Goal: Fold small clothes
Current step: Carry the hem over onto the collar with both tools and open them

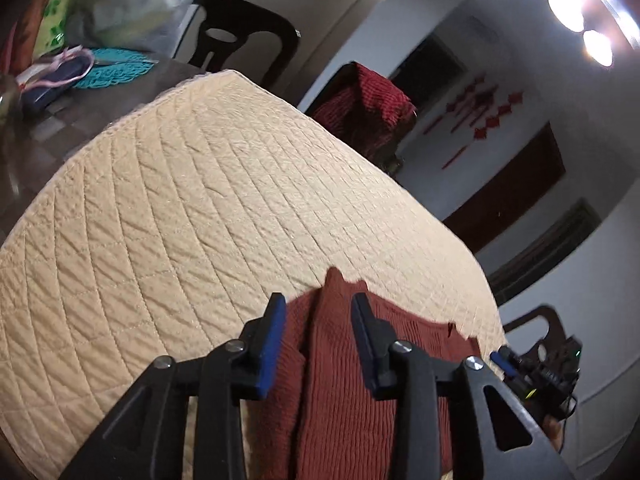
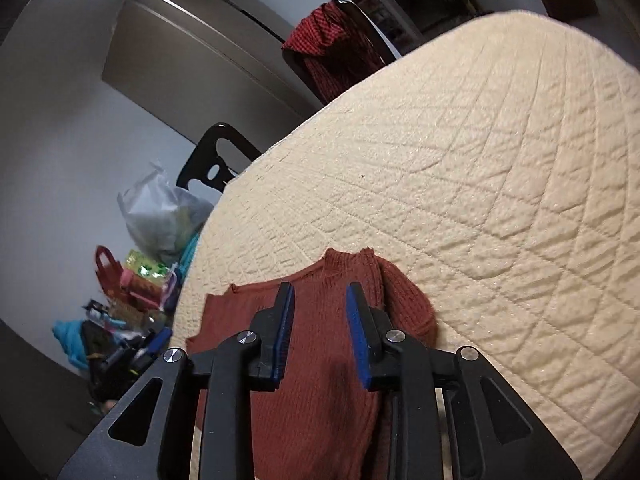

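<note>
garment: rust knit sweater [image 1: 340,400] flat on quilted cream cover [image 1: 180,208], near edge.
L gripper [image 1: 319,340]: jaws apart, nothing pinched.
R gripper [image 2: 320,330]: same, apart over knit.
tip: pinch both layers evenly b4 next fold.

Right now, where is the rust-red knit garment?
The rust-red knit garment lies on the near edge of the cream quilted cover, in both wrist views directly under the open left tongs and right tongs.
</note>
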Action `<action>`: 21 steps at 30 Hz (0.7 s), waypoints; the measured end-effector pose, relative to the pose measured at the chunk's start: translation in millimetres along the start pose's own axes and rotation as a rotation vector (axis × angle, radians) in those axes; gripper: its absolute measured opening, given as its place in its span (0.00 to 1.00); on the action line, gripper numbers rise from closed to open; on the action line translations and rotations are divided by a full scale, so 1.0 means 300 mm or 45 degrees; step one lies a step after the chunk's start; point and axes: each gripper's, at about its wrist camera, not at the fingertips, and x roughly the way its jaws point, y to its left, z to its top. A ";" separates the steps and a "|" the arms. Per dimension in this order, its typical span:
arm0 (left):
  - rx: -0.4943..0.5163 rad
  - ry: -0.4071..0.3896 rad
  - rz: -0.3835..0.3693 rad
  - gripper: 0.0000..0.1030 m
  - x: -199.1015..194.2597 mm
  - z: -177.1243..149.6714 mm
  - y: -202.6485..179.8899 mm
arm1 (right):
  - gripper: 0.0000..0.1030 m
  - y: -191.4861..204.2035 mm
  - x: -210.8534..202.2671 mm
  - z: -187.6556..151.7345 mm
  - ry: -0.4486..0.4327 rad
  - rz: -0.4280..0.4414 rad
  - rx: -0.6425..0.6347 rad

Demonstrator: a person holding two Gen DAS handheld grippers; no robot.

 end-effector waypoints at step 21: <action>0.410 0.158 0.258 0.07 0.257 -0.005 -0.169 | 0.05 0.028 0.133 0.039 0.115 -0.226 -0.291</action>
